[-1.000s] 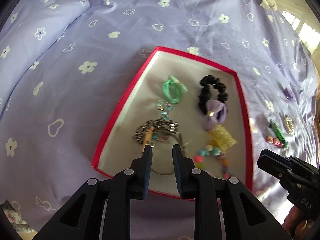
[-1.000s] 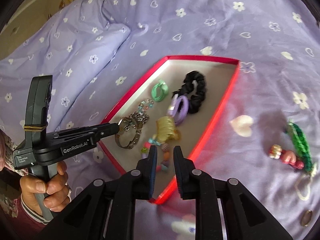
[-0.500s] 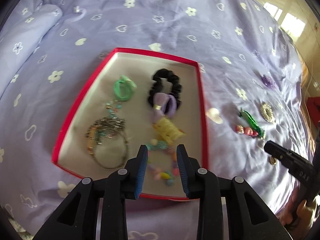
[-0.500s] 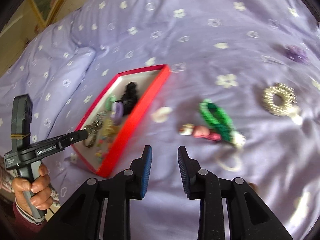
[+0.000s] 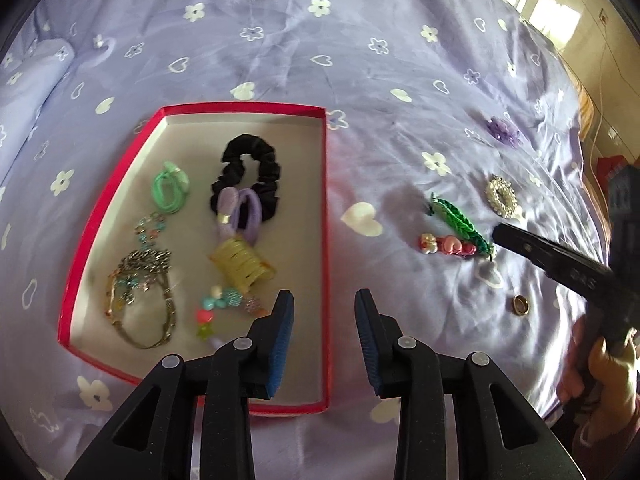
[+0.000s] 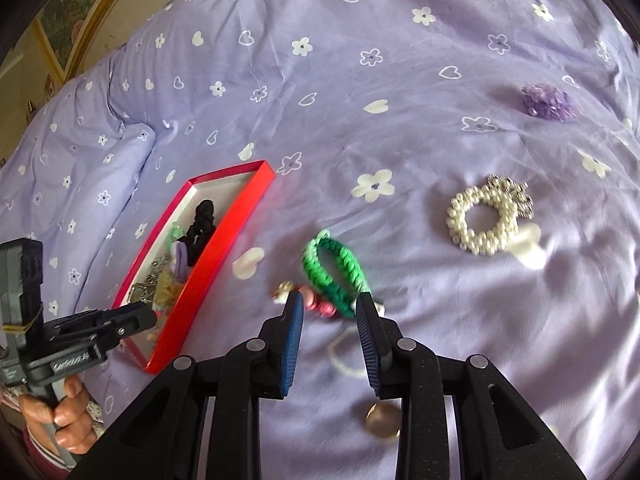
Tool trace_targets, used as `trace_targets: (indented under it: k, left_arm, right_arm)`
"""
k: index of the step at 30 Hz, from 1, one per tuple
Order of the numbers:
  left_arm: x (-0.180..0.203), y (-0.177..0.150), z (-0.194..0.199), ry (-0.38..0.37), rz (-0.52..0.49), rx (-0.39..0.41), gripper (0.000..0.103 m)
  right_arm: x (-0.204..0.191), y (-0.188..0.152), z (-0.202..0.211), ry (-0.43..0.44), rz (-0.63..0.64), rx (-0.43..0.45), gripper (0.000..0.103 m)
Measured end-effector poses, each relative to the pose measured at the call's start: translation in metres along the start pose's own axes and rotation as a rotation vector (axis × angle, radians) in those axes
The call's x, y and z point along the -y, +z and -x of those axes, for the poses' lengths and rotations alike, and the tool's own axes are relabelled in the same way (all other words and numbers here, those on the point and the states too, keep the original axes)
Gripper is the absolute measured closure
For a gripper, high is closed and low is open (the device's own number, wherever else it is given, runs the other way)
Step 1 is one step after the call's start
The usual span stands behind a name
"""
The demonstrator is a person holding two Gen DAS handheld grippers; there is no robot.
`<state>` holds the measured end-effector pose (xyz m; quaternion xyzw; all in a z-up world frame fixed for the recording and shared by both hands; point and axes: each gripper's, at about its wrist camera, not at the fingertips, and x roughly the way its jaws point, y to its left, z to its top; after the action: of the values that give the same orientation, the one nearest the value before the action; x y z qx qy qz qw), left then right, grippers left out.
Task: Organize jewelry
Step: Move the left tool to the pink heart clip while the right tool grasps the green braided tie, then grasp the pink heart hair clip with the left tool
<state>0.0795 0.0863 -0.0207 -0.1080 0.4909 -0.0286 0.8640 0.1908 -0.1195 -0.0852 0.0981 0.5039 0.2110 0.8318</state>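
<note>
The right gripper (image 6: 328, 320) hangs with its jaws spread and nothing between them, just short of the green braided band (image 6: 334, 272), the landmark here. Nearer than the band a gold ring (image 6: 383, 420) lies on the purple bedspread (image 6: 360, 80). Touching the band's near-left side is a pink beaded clip (image 6: 316, 300). Right of the band and farther off sits the pearl scrunchie (image 6: 482, 220); well left stands the red box (image 5: 325, 240), over whose near right corner the left gripper (image 5: 324, 320) hovers, released and empty. Farthest right lies a purple flower clip (image 6: 548, 102).
</note>
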Motion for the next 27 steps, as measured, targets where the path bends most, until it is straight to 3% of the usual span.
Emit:
trace_targets:
  k: [8, 9, 12, 19, 27]
  left_arm:
    - [0.023, 0.012, -0.022, -0.015, -0.052, -0.025, 0.067]
    - [0.027, 0.014, -0.026, -0.017, -0.065, -0.029, 0.066]
    - [0.041, 0.020, -0.039, -0.027, -0.105, -0.041, 0.063]
    - [0.073, 0.040, -0.079, -0.053, -0.201, -0.063, 0.049]
    - [0.103, 0.054, -0.113, -0.057, -0.279, -0.069, 0.040]
  right_arm:
    - [0.008, 0.016, -0.045, -0.008, 0.041, -0.097, 0.074]
    - [0.010, 0.015, -0.048, -0.013, 0.037, -0.098, 0.079]
    - [0.013, 0.014, -0.043, -0.002, 0.025, -0.074, 0.096]
    - [0.037, 0.010, -0.004, 0.024, -0.081, 0.028, 0.097]
    - [0.064, 0.001, 0.018, -0.009, -0.138, 0.058, 0.097]
